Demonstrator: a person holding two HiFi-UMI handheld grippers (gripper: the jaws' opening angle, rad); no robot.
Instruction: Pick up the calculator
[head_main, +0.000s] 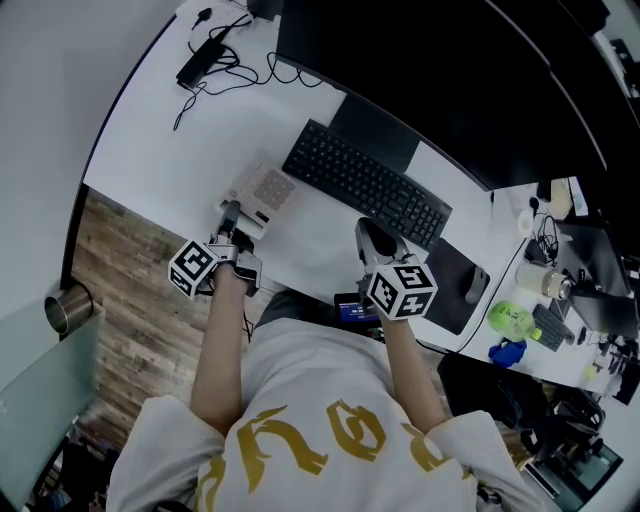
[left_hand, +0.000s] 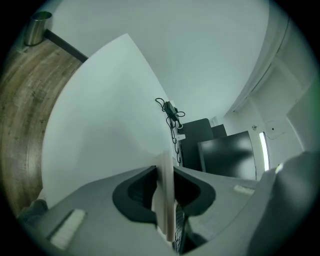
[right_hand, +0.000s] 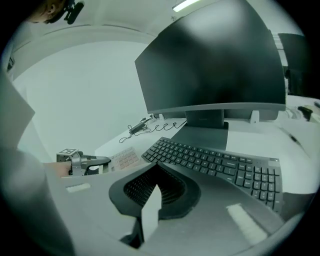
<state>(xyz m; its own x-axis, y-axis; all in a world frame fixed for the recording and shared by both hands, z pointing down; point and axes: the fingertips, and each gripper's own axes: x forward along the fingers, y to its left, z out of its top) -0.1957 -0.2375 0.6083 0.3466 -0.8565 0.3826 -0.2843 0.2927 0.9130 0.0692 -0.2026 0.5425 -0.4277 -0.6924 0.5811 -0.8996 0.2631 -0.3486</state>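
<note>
Within left hand-held gripper (head_main: 240, 218), calculator (left_hand: 164, 205) edge-on

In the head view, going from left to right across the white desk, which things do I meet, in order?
pale pink flat calculator → long black keyboard → black computer mouse → bright green plastic object

Keyboard (head_main: 365, 185): black, lying on the white desk (head_main: 160, 140) before the dark monitor (head_main: 450, 90)
Power adapter (head_main: 198, 62): far desk corner, cable trailing
Mouse (head_main: 477, 284): on black pad (head_main: 445, 295)
Metal cup (head_main: 68, 308): on wooden floor (head_main: 130, 300)
</note>
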